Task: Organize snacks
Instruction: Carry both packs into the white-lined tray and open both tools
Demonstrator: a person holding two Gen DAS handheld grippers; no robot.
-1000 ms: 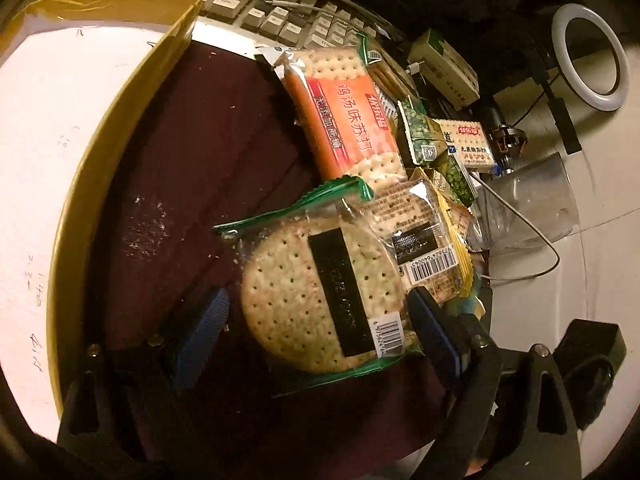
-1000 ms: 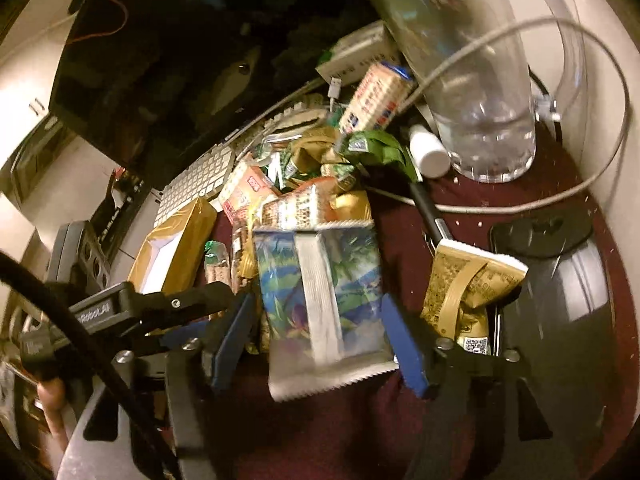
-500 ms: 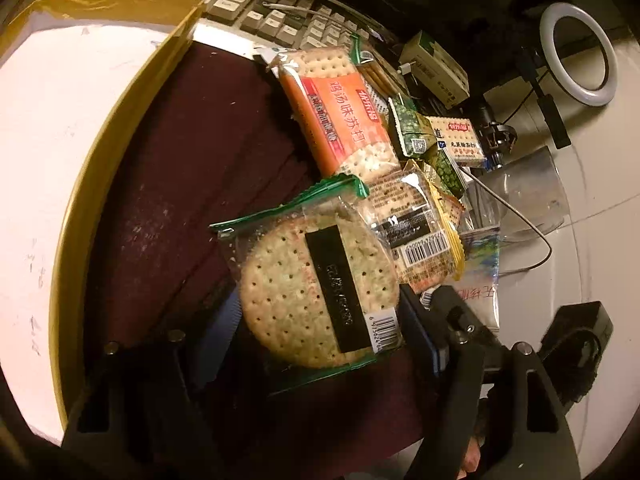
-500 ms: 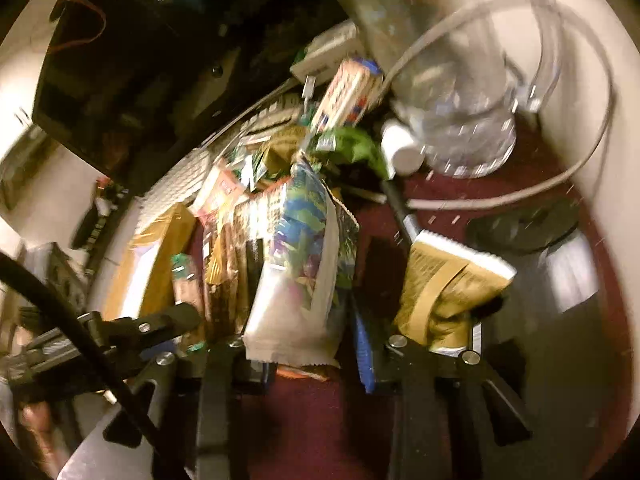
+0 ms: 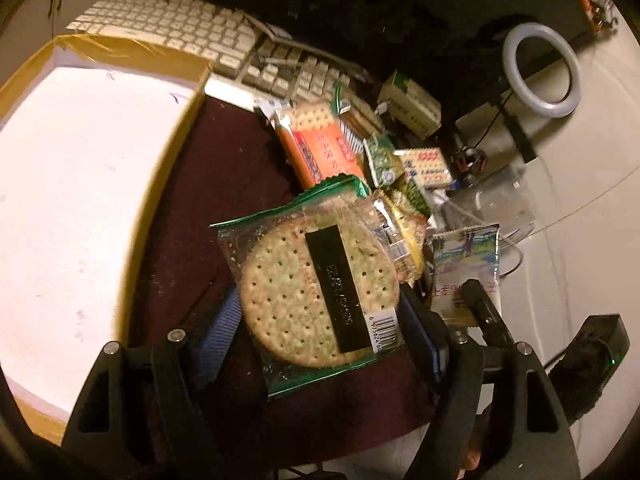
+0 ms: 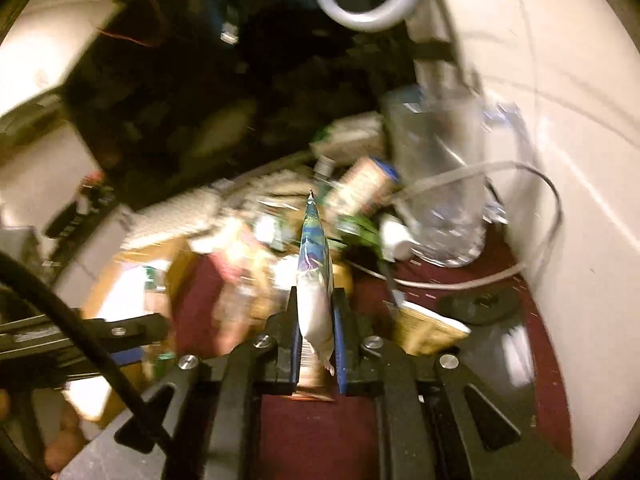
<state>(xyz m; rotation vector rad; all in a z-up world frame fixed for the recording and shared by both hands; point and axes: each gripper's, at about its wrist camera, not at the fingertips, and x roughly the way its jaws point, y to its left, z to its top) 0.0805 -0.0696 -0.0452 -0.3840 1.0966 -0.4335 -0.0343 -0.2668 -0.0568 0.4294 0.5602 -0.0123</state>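
While my left claw [image 5: 320,320] pinches the round cracker pack [image 5: 316,292] and my right claw [image 6: 316,320] pinches the blue packet [image 6: 314,276], I should lift slowly toward the box [image 5: 80,184].

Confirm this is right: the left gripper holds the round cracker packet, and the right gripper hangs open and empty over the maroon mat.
Not quite. The right gripper is not open and empty: the right wrist view shows its jaws shut on a blue-and-white snack sachet, seen edge-on. The left gripper does hold the round cracker packet, above the maroon mat.

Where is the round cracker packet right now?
In the left wrist view, the round cracker packet sits centre frame between the left gripper's jaws, above the maroon mat.
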